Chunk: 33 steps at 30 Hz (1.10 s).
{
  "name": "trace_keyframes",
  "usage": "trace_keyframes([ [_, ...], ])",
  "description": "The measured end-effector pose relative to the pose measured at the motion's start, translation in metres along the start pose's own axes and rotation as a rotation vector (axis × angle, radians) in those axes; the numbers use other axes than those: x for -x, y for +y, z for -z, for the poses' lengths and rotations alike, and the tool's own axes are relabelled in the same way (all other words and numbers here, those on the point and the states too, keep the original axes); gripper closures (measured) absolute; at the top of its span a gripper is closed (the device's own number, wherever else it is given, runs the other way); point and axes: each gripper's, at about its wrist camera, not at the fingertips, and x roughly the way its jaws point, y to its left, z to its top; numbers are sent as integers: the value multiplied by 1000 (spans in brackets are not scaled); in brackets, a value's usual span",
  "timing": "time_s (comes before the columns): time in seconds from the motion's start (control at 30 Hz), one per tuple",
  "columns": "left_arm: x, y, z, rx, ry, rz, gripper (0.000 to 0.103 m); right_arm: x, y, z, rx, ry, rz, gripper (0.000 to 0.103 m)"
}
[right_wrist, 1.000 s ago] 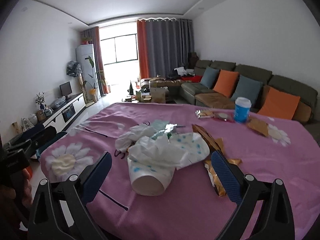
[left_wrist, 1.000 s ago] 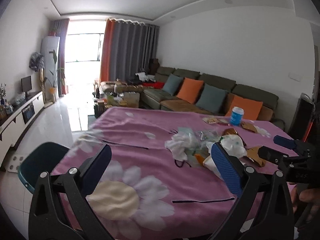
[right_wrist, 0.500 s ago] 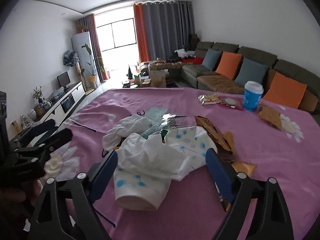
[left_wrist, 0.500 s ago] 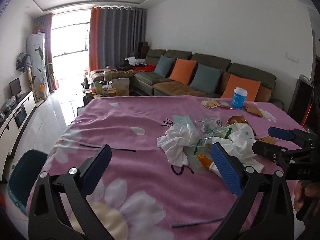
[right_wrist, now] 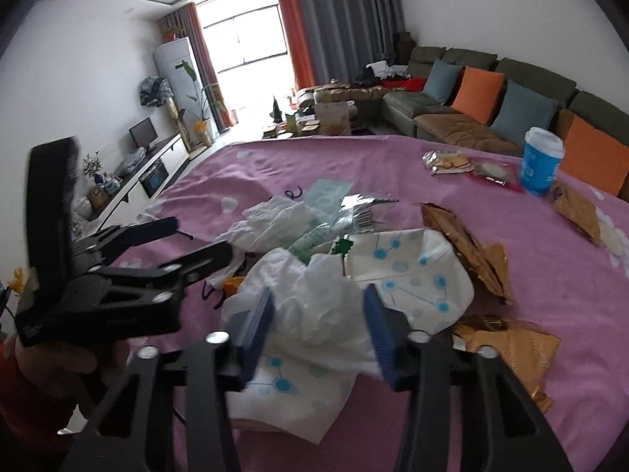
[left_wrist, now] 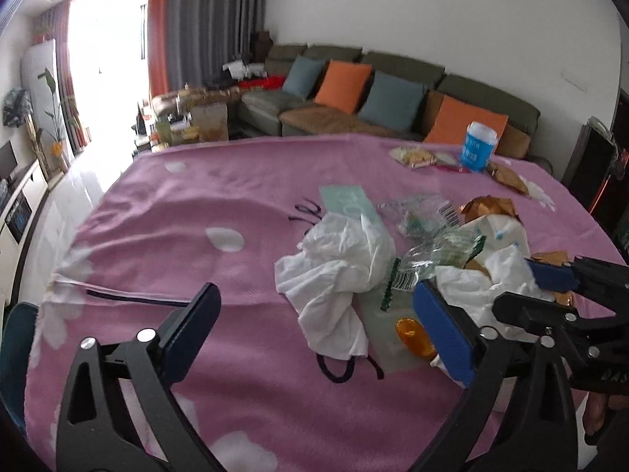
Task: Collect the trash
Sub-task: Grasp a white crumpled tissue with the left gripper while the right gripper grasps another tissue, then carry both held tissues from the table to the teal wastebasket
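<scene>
Gold wrappers (right_wrist: 468,244), blue cup (right_wrist: 540,167) beside crumpled tissue (right_wrist: 314,299).

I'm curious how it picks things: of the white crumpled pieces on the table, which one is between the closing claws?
The white tissue heaped on the blue-dotted wrapper; the right gripper is closing around it. The other white wad lies farther off, untouched.

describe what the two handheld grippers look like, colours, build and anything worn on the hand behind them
Both are alike: the left gripper and the right gripper have black skeletal frames with triangular cut-outs and silver round bolts. The fingers carry flat blue ribbed pads. The right gripper's black body shows pale embossed lettering, too small to read. A red sleeve shows behind the hand on the left gripper.
</scene>
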Motion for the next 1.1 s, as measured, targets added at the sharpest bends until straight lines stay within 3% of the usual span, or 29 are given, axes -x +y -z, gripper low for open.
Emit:
trace_keyframes([
  [0.27, -25, -3, 0, -18, 90, 13, 45, 3, 0, -1, -1, -4, -39, 86],
  [0.37, -29, -4, 2, -26, 115, 19, 58, 7, -1, -2, -4, -10, -45, 88],
  [0.43, -33, -5, 3, -32, 134, 23, 73, 7, -1, -2, -3, -11, -45, 89],
  [0.6, -34, -2, 3, -10, 132, 57, 96, 14, 2, -4, 1, -27, -46, 90],
  [0.77, -16, 5, 3, 19, 62, 63, 97, 22, 6, -6, 5, -47, -44, 91],
  [1.1, 76, 28, 3, 85, -147, 10, 97, 47, 31, -19, 43, -128, -64, 92],
])
